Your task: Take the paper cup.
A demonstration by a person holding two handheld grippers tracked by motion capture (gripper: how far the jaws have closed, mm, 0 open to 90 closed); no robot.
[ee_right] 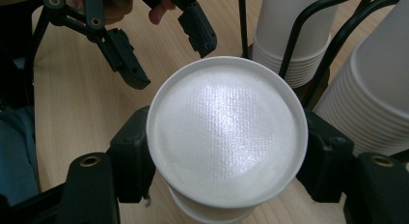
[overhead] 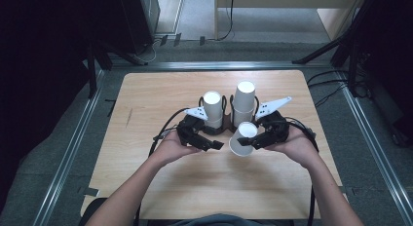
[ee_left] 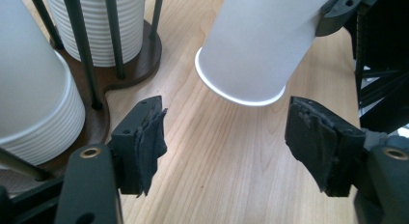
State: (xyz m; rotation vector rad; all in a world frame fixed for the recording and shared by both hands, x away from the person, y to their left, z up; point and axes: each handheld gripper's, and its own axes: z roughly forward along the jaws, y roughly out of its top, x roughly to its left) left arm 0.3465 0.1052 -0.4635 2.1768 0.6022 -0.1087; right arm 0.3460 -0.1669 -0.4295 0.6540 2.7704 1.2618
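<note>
Upturned white paper cup (overhead: 243, 138) clamped by its sides in right gripper (overhead: 252, 142), tilted just above wooden tabletop (overhead: 146, 99), in front of two cup stacks (overhead: 213, 109) in wire holder. Left gripper (overhead: 217, 145) close beside cup, spread wide, gripping nothing.

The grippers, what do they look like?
Both the left gripper and the right gripper are black, each with two chunky jaws, rough dark pads, brass-coloured screw holes, a grey three-cornered plate on top and a black trailing cable.
</note>
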